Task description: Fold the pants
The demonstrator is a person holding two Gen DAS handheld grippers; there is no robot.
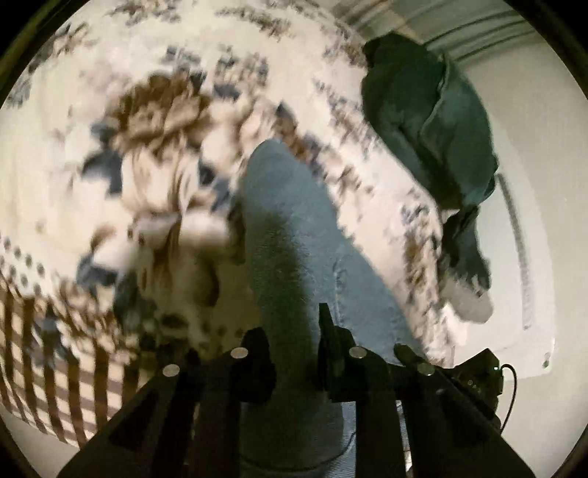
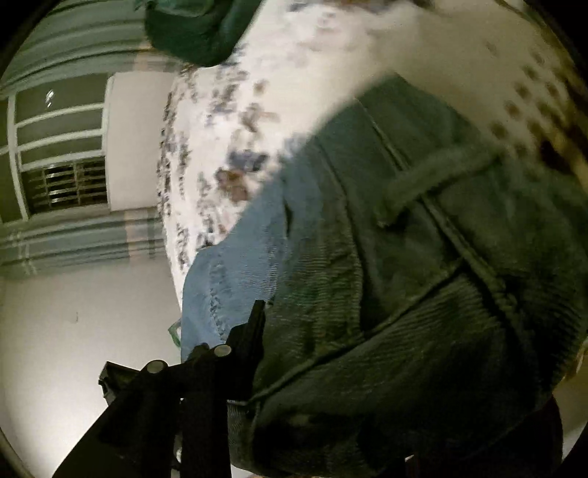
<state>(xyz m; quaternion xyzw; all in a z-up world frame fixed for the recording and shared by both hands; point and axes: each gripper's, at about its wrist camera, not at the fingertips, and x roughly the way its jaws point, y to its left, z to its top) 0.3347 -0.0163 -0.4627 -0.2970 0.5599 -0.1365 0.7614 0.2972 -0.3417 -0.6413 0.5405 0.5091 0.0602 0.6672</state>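
Observation:
Light blue corduroy pants (image 1: 290, 235) lie on a floral bedspread (image 1: 165, 121). In the left wrist view my left gripper (image 1: 294, 353) is shut on a bunched fold of the pants, which runs away from the fingers (image 1: 325, 331) up the bed. In the right wrist view the pants (image 2: 404, 257) fill the right side, showing a pocket seam and a belt loop. Only the left finger (image 2: 255, 331) of my right gripper (image 2: 294, 338) shows; the fabric drapes over and hides the other.
A dark green garment (image 1: 430, 121) lies at the bed's far edge and also shows in the right wrist view (image 2: 191, 29). Pale floor (image 2: 73, 331), a striped curtain and a barred window (image 2: 62, 184) lie beyond the bed. The bedspread has a brown striped border (image 1: 47, 331).

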